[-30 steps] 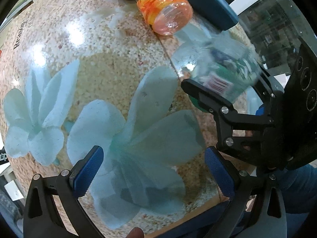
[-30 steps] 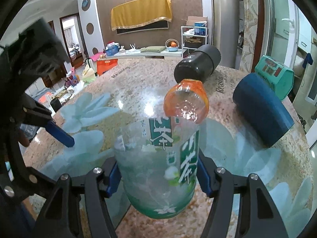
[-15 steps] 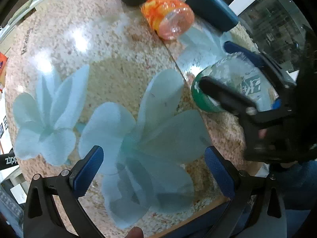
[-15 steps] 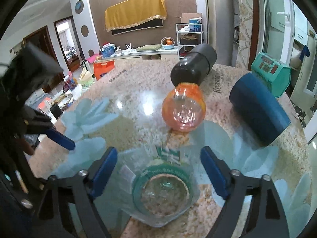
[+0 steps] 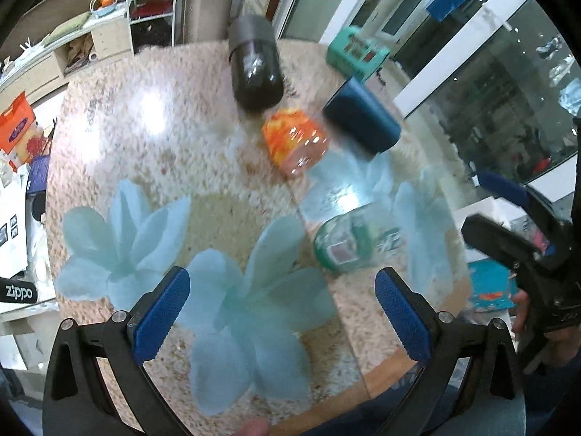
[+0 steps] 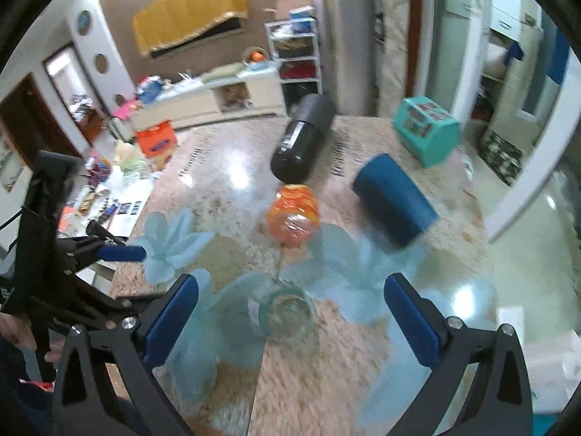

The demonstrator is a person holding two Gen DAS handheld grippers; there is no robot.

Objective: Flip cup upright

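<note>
A clear cup with green print [image 6: 287,312] stands upright on the table, its open mouth facing up; it also shows in the left wrist view [image 5: 348,243]. My right gripper [image 6: 290,323] is open and empty, raised above and behind the cup, and shows in the left wrist view [image 5: 508,214] off to the cup's right. My left gripper [image 5: 281,314] is open and empty over the near table edge. An orange cup [image 6: 293,214], a dark blue cup [image 6: 394,200] and a black cup [image 6: 303,141] lie on their sides farther back.
The table [image 5: 145,152] is speckled stone with pale blue flower prints. A teal box [image 6: 426,134] sits at the far right corner. The near table edge [image 5: 326,410] runs just past my left fingers. Shelves and clutter stand beyond the far edge.
My right gripper set the clear cup upright on the table, opened, and pulled back and up from it. Both views have lifted away from the table.
</note>
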